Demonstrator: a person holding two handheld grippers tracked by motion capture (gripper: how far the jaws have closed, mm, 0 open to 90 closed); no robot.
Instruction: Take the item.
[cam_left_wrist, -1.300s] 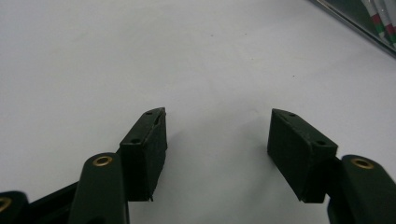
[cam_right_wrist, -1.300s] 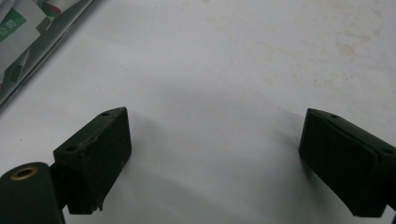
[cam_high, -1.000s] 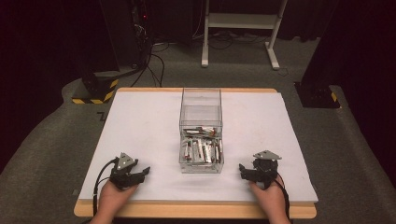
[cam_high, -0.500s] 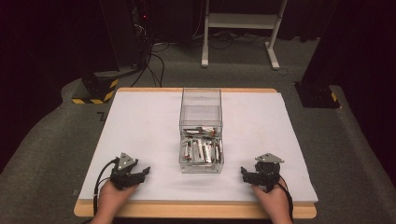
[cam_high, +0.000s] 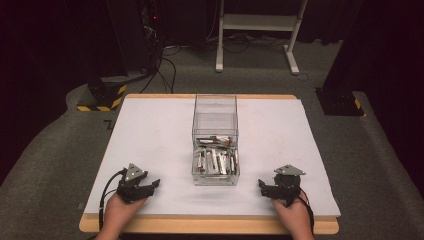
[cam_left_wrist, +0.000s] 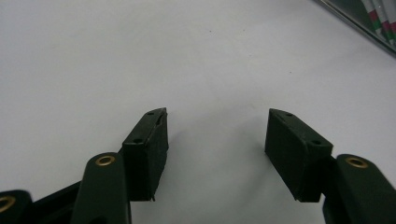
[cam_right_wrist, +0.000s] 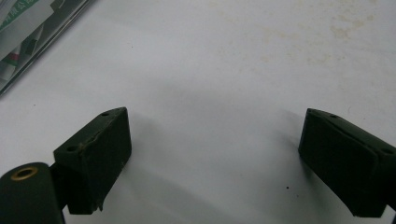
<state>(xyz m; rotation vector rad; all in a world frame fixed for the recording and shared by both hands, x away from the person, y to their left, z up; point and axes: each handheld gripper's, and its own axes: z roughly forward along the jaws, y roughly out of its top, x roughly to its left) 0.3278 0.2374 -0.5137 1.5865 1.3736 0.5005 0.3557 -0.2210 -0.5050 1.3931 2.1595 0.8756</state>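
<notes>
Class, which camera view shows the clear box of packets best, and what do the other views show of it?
The high view: the whole clear box stands mid-table, with the packets lying in its near half. The left gripper view catches just a corner of it at top right; the right gripper view shows one edge and some packets at top left.

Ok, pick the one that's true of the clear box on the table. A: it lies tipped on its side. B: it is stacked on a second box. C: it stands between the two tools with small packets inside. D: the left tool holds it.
C: the clear box stands upright on the white table, packets in it, between the left tool and right tool.
</notes>
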